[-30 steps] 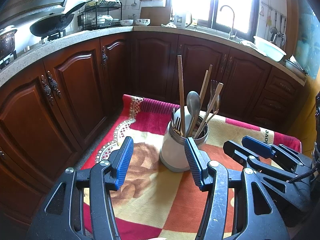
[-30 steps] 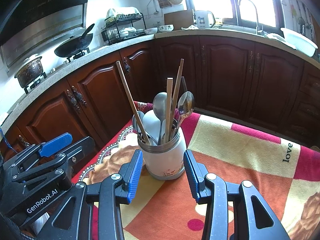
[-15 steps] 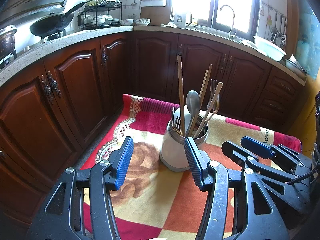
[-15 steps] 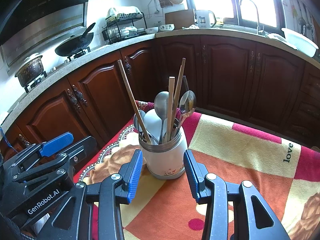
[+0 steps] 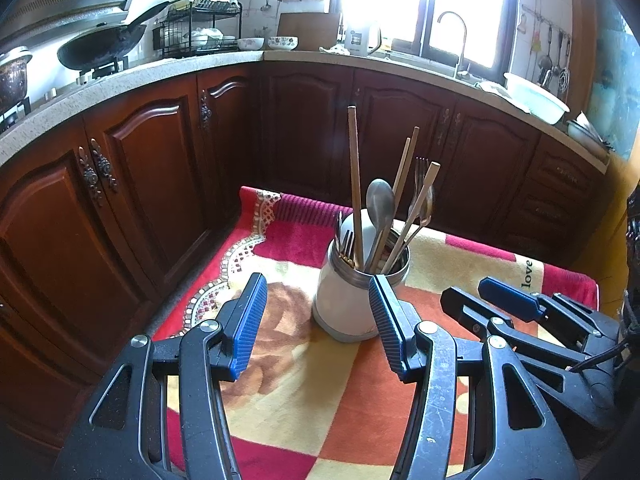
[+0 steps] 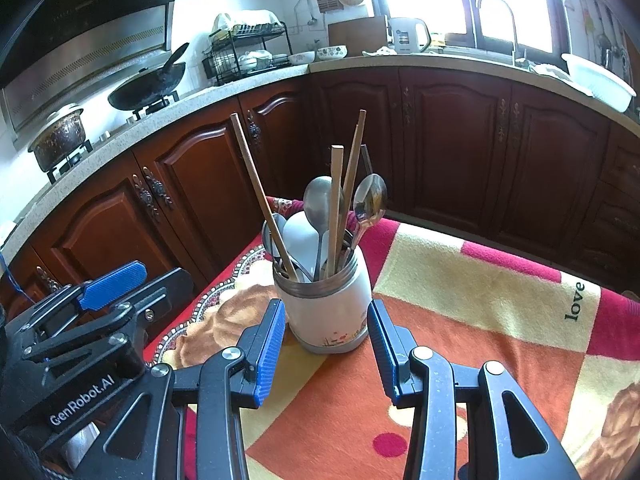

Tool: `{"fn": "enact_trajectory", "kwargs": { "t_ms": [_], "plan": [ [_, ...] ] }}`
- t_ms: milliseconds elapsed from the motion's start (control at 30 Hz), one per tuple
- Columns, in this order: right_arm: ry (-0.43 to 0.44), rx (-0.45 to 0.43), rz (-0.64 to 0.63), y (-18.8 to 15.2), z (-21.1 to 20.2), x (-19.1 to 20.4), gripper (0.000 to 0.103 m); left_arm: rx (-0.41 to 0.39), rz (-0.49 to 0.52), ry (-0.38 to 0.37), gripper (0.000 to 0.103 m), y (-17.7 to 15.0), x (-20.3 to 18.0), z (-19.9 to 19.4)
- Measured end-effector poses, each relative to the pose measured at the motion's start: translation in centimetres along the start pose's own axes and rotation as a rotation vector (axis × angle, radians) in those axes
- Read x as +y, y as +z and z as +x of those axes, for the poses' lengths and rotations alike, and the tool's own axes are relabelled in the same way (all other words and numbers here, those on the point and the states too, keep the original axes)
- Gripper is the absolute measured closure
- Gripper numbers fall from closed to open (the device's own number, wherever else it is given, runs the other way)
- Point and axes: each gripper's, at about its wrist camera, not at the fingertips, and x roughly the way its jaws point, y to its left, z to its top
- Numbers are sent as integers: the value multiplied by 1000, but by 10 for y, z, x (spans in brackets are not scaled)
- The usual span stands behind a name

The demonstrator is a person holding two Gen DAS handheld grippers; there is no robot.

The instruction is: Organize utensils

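A white utensil holder (image 5: pixel 346 304) (image 6: pixel 326 312) with a metal rim stands upright on a patterned blanket (image 5: pixel 304 392) (image 6: pixel 472 320). It holds wooden chopsticks (image 5: pixel 355 184) (image 6: pixel 260 196), metal spoons (image 5: pixel 379 204) (image 6: pixel 370 200), a white spoon (image 6: pixel 300 232) and forks (image 5: pixel 347 242). My left gripper (image 5: pixel 318 300) is open and empty, just in front of the holder. My right gripper (image 6: pixel 326 326) is open and empty, its fingers either side of the holder's base without touching. Each gripper shows at the side of the other's view.
Dark wooden cabinets (image 5: pixel 132 184) (image 6: pixel 452 136) under a stone counter wrap around behind the blanket. On the counter are a wok (image 6: pixel 148 88), a pot (image 6: pixel 58 138), a dish rack (image 6: pixel 248 54), a kettle (image 6: pixel 408 36) and a white basin (image 6: pixel 598 80).
Both grippers have drifted slightly; the holder sits a little lower and nearer in the right wrist view. Both grippers stay open.
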Motion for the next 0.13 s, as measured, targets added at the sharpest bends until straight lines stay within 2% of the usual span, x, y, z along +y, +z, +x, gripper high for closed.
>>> {"fn": "enact_trajectory", "kwargs": {
  "t_ms": [133],
  "plan": [
    [-6, 4, 16, -4, 1, -9, 62, 2, -4, -1, 50, 0, -1, 2]
  ]
}}
